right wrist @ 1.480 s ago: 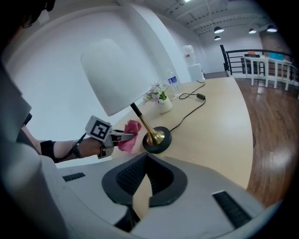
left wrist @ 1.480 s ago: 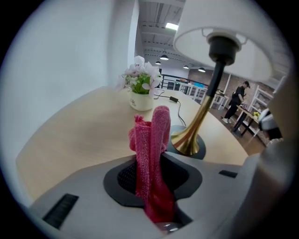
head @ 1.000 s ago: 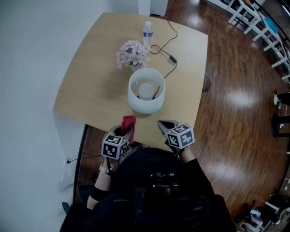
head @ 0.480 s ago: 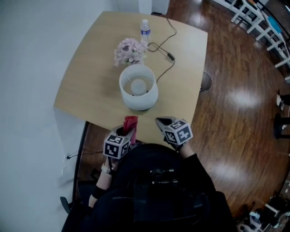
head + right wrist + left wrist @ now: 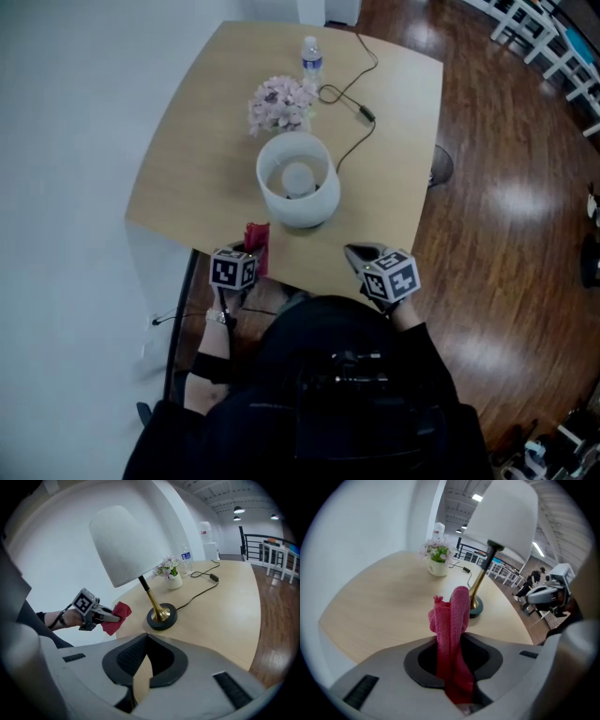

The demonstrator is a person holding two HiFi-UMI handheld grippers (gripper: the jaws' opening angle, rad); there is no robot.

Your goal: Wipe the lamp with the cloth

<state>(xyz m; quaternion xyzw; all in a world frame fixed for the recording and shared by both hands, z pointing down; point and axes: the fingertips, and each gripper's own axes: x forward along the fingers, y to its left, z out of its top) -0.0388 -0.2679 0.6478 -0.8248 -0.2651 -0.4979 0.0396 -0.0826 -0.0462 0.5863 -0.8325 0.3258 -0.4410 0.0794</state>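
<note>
The lamp's white shade (image 5: 298, 178) stands mid-table, seen from above. In the left gripper view the shade (image 5: 504, 513) rises on a brass stem over a dark round base (image 5: 476, 609). My left gripper (image 5: 247, 255) is shut on a red cloth (image 5: 256, 234) at the table's near edge, left of the lamp; the cloth (image 5: 457, 606) sticks up from between the jaws of the left gripper (image 5: 451, 638). My right gripper (image 5: 361, 255) hangs at the near edge, right of the lamp. Its jaws (image 5: 147, 634) are shut on nothing, pointing at the lamp base (image 5: 161, 616).
A pot of pale flowers (image 5: 278, 103) and a water bottle (image 5: 311, 58) stand behind the lamp. The lamp's black cable (image 5: 361, 112) runs to the far right of the wooden table (image 5: 202, 178). A white wall is on the left, dark wood floor (image 5: 506, 216) on the right.
My left gripper has sunk with the red cloth toward the table's near edge. The right gripper has shifted a little to the right.
</note>
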